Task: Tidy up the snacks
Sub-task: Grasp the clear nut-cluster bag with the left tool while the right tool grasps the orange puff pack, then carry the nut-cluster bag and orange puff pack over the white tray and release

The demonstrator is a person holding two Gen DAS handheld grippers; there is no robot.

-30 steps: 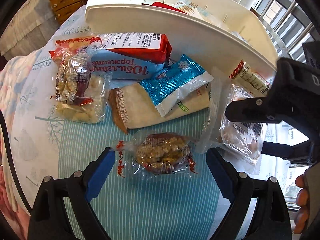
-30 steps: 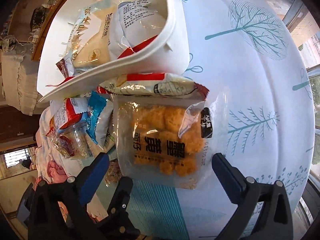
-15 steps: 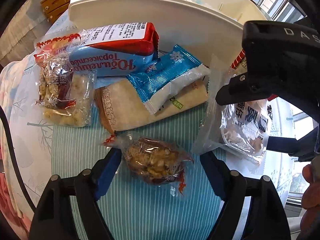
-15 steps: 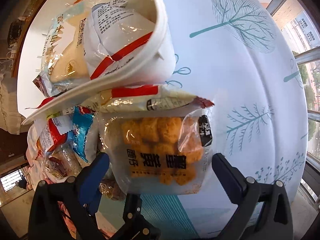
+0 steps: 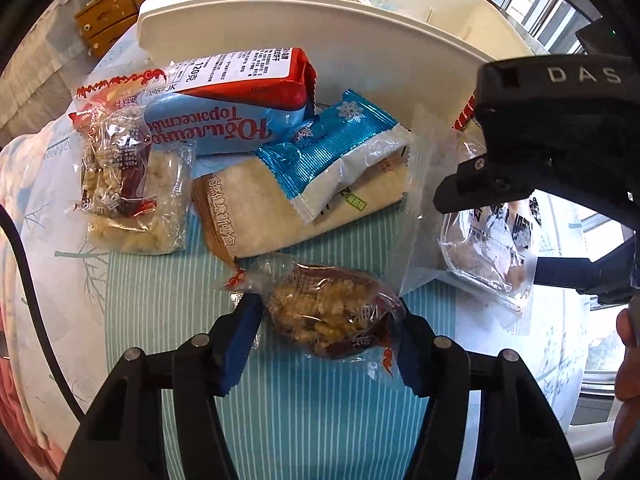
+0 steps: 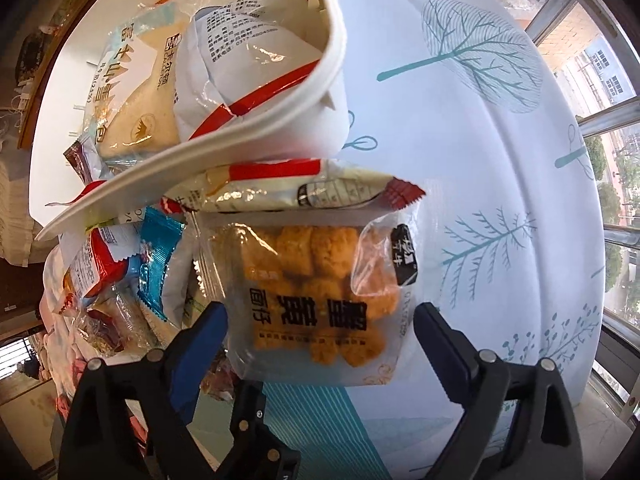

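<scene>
In the left wrist view my left gripper (image 5: 328,326) is shut on a clear-wrapped brown nut-cake snack (image 5: 330,312), both blue pads pressed to its sides, just above the striped cloth. In the right wrist view my right gripper (image 6: 320,334) stands open around a clear pack of orange fried puffs (image 6: 320,284) that lies on the cloth; the pads are at its two sides, apart from it. That pack also shows in the left wrist view (image 5: 488,256) under the black right gripper body. A white bin (image 5: 360,20) behind holds several packs.
Loose snacks lie before the bin: a red-and-blue pack (image 5: 224,96), a blue wafer pack (image 5: 332,152) on a beige pack (image 5: 256,208), clear nut bars (image 5: 120,176), a red-ended pack (image 6: 304,192). A wooden dresser (image 5: 108,12) stands far left. Windows are at the right.
My left gripper moved forward and shut on the nut-cake snack. My right gripper moved closer over the puff pack, its jaws still open.
</scene>
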